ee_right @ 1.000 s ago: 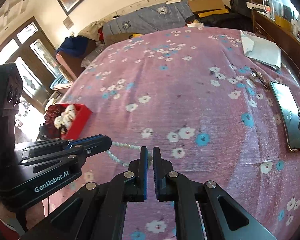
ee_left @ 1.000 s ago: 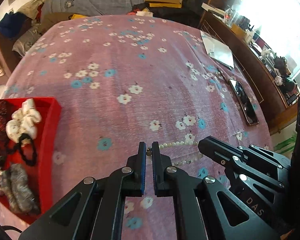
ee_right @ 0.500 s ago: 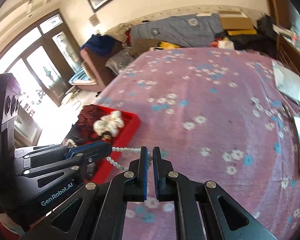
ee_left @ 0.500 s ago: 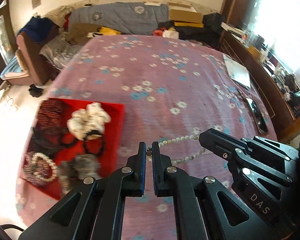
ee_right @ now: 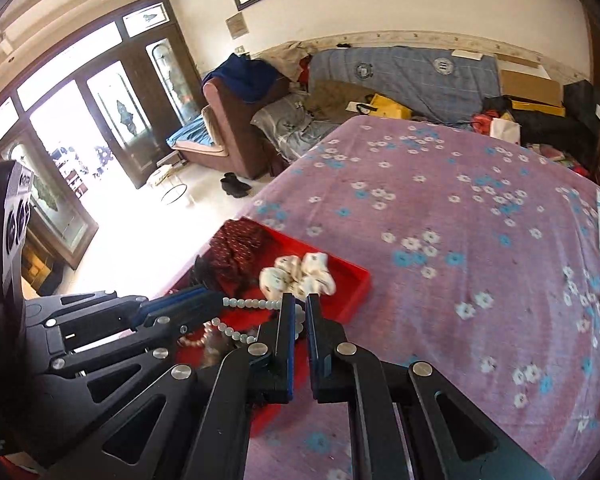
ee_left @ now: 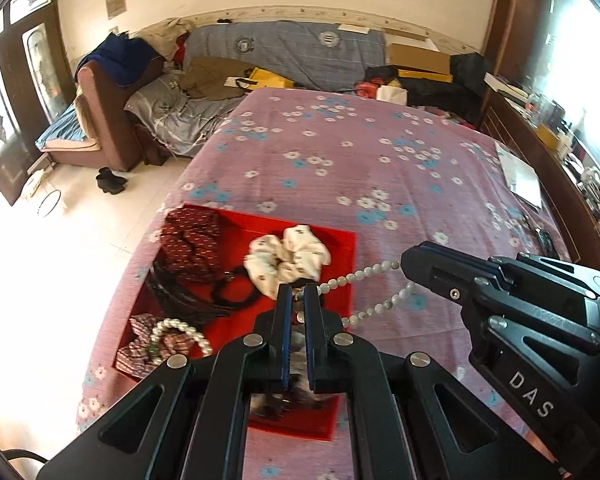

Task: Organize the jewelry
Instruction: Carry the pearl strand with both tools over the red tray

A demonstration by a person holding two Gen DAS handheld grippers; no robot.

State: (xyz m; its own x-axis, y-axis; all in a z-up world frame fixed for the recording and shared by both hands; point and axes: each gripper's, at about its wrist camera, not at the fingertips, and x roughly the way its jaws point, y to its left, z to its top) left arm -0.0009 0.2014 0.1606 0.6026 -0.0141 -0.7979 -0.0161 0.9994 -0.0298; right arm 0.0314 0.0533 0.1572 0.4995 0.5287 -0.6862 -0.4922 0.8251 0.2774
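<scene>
Pale bead necklace (ee_left: 364, 276) strung taut in air above red tray (ee_left: 340, 240) of scrunchies, other jewelry

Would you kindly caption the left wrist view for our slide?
Both hand-held grippers hold a pale bead necklace stretched over the red tray of accessories.

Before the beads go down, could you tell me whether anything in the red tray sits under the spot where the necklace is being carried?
Yes. The pale bead necklace hangs between both claws over the red tray. Beneath it lie a white scrunchie and black hair ties, with another pearl strand at the near end.
</scene>
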